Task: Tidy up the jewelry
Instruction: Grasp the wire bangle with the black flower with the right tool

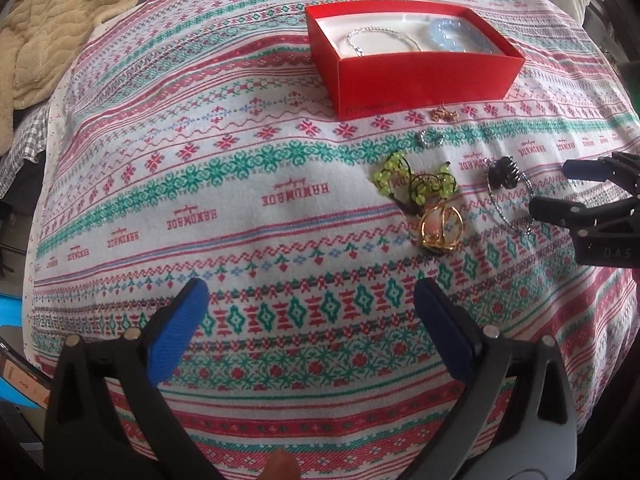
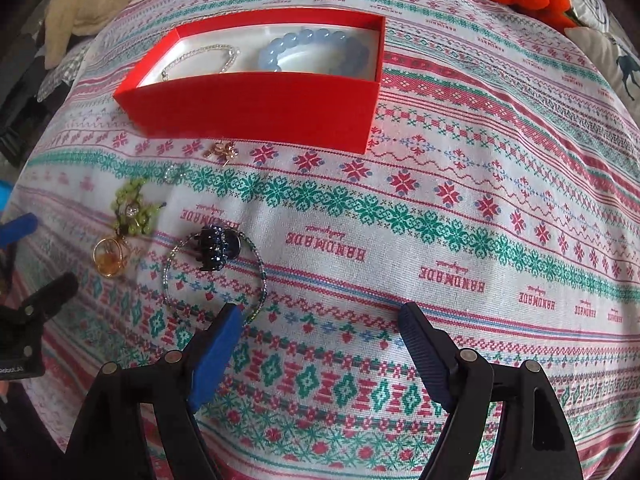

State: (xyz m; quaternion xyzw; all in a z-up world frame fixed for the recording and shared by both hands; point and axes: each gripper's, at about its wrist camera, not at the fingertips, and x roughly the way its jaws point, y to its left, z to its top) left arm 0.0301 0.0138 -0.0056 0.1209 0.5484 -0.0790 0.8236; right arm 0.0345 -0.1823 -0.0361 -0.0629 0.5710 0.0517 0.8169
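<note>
1. The patterned tablecloth (image 1: 280,208) covers the whole desk, woven in red, green and white bands with "HANDMADE" lettering; a beige blanket (image 1: 60,20) lies beyond its far left corner.
2. The red box (image 2: 256,96) stands open toward the far edge of the desk, on the cloth; its inside is white.
3. The left hand-held gripper (image 1: 308,300) hangs over the near part of the desk, its blue pads spread wide, nothing between them; the right hand-held gripper (image 2: 320,316) is likewise spread wide over bare cloth; its left pad (image 2: 216,356) sits just beside the rim of the beaded hoop.
4. The pale blue bead bracelet (image 2: 316,52) lies in the right half of the box; the silver chain bracelet (image 2: 200,60) lies in the left half.
5. The beaded hoop bracelet (image 2: 212,276) lies flat on the cloth nearer than the box, with a dark blue claw clip (image 2: 218,248) on its far side.
6. The green bead piece (image 1: 404,184) and the gold wire ring (image 1: 440,228) lie touching, just left of the hoop.
7. A small silver ring (image 1: 430,138) and a small gold earring (image 1: 442,114) lie between these and the box, apart from each other.
</note>
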